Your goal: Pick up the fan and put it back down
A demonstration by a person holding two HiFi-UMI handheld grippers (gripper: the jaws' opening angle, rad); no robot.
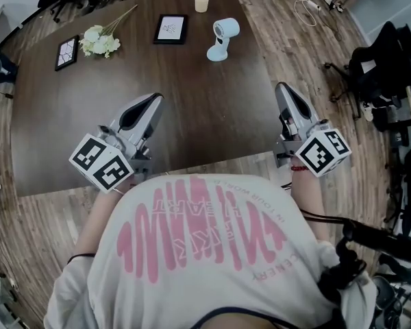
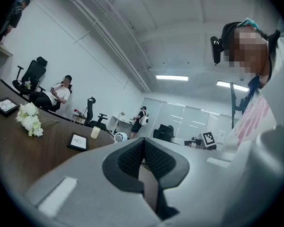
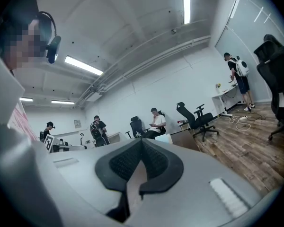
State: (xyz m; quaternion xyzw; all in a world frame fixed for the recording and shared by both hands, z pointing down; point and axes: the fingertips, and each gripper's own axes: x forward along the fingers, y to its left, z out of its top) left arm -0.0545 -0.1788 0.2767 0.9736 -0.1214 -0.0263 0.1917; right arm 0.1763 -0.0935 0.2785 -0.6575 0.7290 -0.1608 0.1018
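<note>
Fan [image 1: 222,38] stands upright on table [image 1: 89,129], head facing left.

On the table [image 1: 192,115], the fan [image 1: 222,38] stands right of the picture frame [image 1: 170,29], flowers [image 1: 101,41] left of it.

The dark wooden table [image 1: 192,108] stands on a plank floor [image 1: 288,40]. Taking the middle of the tabletop as the dial's centre, a pale cup [image 1: 202,1] stands by the far edge at about one o'clock. A black-framed picture [image 1: 170,29] lies flat between twelve and one, and the white fan [image 1: 222,38] stands near it at about two. A bunch of white flowers [image 1: 99,41] lies at eleven, with a second frame [image 1: 66,52] close by at ten.
</note>
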